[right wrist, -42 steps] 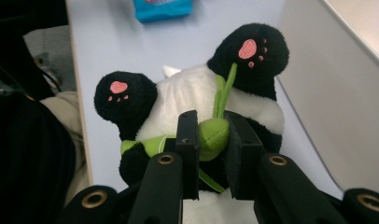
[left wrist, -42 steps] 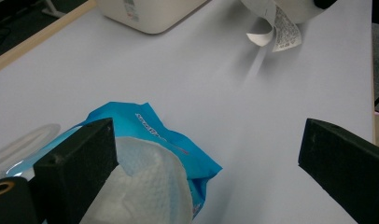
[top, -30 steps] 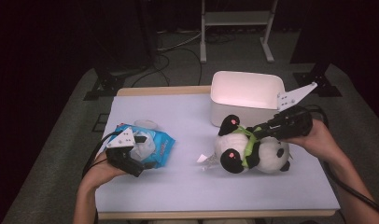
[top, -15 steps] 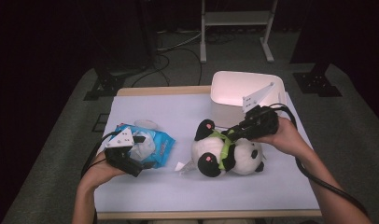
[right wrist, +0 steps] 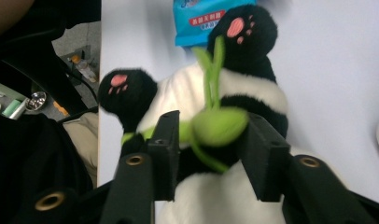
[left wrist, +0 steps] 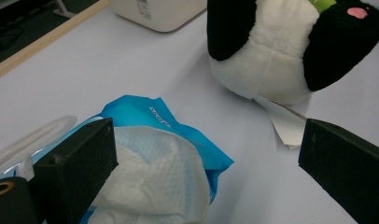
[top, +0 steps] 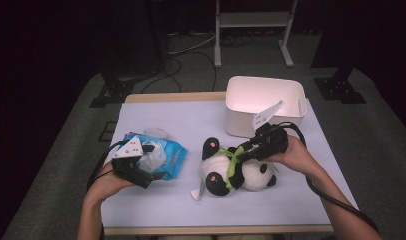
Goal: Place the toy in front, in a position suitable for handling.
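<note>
The right gripper, at centre-right of the high view, reaches leftward over the panda plush lying on the bench. Its fingers have just been opening and stand part-open around the panda's green ribbon. The left gripper, at lower left, rests with fingers wide over the blue wipes pack.

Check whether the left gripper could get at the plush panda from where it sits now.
Probably yes. The left gripper rests over the blue wipes pack with jaws open, and only bare table lies between it and the plush panda. The right gripper already straddles the panda's green bow, so the far side is crowded.
</note>
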`<state>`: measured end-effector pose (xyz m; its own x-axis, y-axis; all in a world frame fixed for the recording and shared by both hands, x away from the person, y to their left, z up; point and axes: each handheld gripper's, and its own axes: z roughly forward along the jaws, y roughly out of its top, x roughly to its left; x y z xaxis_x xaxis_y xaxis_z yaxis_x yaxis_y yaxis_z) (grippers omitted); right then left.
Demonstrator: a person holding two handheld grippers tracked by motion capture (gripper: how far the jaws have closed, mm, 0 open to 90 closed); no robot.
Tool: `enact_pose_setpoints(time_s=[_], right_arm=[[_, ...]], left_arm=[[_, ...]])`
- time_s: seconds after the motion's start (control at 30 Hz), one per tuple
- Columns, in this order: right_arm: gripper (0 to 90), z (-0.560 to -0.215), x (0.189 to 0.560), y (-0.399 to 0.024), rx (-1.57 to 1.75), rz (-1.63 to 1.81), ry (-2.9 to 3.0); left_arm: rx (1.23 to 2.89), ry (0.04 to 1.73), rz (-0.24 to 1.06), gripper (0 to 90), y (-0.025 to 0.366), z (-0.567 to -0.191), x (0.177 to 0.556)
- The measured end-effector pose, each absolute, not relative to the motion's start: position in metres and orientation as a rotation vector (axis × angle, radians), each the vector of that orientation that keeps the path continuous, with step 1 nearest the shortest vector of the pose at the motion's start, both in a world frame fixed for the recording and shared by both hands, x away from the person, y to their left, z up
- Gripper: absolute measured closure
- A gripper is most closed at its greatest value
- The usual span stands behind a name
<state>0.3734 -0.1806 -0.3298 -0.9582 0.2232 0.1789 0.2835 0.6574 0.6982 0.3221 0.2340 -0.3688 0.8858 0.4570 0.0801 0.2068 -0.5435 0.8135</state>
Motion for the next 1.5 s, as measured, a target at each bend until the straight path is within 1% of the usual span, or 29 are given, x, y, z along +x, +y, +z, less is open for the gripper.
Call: enact_pose_setpoints(time_s=[0.03, 0.07, 0.1, 0.17, 0.2, 0.3, 0.33, 0.43, 0.47, 0.67, 0.8, 0.93, 0.97, 1.0, 1.07, 1.13, 1.17, 1.2, 1.23, 1.27, 1.33, 1.4, 1.47, 1.5], right_arm=[[55.2, -0.330, 0.373, -0.183, -0.419, -1.204, -2.784], [55.2, -0.330, 0.373, -0.183, -0.419, -1.204, -2.784], [49.4, -0.328, 0.371, -0.190, -0.439, -1.232, -2.795], [47.8, -0.327, 0.370, -0.194, -0.440, -1.244, -2.797], [42.5, -0.326, 0.367, -0.203, -0.446, -1.257, -2.800], [39.9, -0.326, 0.364, -0.213, -0.464, -1.265, -2.816], [35.7, -0.327, 0.360, -0.222, -0.469, -1.258, -2.845], [34.4, -0.329, 0.357, -0.230, -0.488, -1.259, -2.851], [33.6, -0.333, 0.354, -0.242, -0.506, -1.288, -2.838], [30.2, -0.345, 0.350, -0.260, -0.551, -1.302, -2.834], [28.7, -0.350, 0.348, -0.263, -0.549, -1.300, -2.837], [27.4, -0.354, 0.348, -0.267, -0.546, -1.301, -2.817], [27.4, -0.354, 0.348, -0.267, -0.546, -1.301, -2.817], [26.6, -0.355, 0.348, -0.269, -0.559, -1.288, -2.837], [26.7, -0.355, 0.347, -0.270, -0.559, -1.293, -2.828], [26.7, -0.356, 0.347, -0.271, -0.556, -1.287, -2.832], [26.7, -0.356, 0.347, -0.271, -0.556, -1.287, -2.832], [26.7, -0.356, 0.346, -0.272, -0.558, -1.285, -2.835], [26.7, -0.356, 0.346, -0.273, -0.558, -1.282, -2.840], [26.7, -0.356, 0.346, -0.273, -0.555, -1.285, -2.840], [26.7, -0.355, 0.346, -0.274, -0.552, -1.296, -2.836], [26.7, -0.355, 0.345, -0.275, -0.553, -1.295, -2.842], [26.7, -0.355, 0.345, -0.275, -0.552, -1.296, -2.843], [26.7, -0.355, 0.344, -0.276, -0.553, -1.299, -2.844]], left_arm=[[2.158, 0.478, 0.358, 3.6, 0.234, -0.369, 0.322], [2.158, 0.478, 0.358, 3.7, 0.234, -0.369, 0.322], [2.159, 0.476, 0.357, 3.8, 0.234, -0.369, 0.322], [2.160, 0.477, 0.355, 3.9, 0.233, -0.370, 0.323], [2.165, 0.473, 0.352, 3.9, 0.232, -0.370, 0.323], [2.179, 0.472, 0.348, 4.0, 0.231, -0.371, 0.323], [2.184, 0.469, 0.353, 4.1, 0.231, -0.370, 0.324], [2.189, 0.467, 0.356, 4.1, 0.230, -0.367, 0.323], [2.192, 0.461, 0.358, 4.1, 0.229, -0.365, 0.323], [2.216, 0.443, 0.372, 4.9, 0.228, -0.359, 0.326], [2.238, 0.444, 0.376, 5.0, 0.230, -0.354, 0.332], [2.251, 0.433, 0.346, 6.1, 0.235, -0.351, 0.342], [2.251, 0.433, 0.346, 7.1, 0.235, -0.351, 0.342], [2.258, 0.431, 0.353, 10.0, 0.237, -0.351, 0.346], [2.271, 0.429, 0.340, 10.2, 0.237, -0.354, 0.349], [2.281, 0.422, 0.332, 13.8, 0.237, -0.356, 0.351], [2.287, 0.418, 0.317, 13.8, 0.236, -0.358, 0.353], [2.309, 0.423, 0.302, 14.4, 0.235, -0.363, 0.358], [2.309, 0.423, 0.302, 17.1, 0.235, -0.363, 0.358], [2.345, 0.422, 0.270, 18.1, 0.235, -0.367, 0.363], [2.385, 0.455, 0.282, 18.2, 0.235, -0.370, 0.369], [2.386, 0.444, 0.280, 23.0, 0.235, -0.370, 0.371], [2.388, 0.458, 0.280, 23.9, 0.234, -0.369, 0.372], [2.397, 0.449, 0.271, 28.2, 0.234, -0.369, 0.373]])
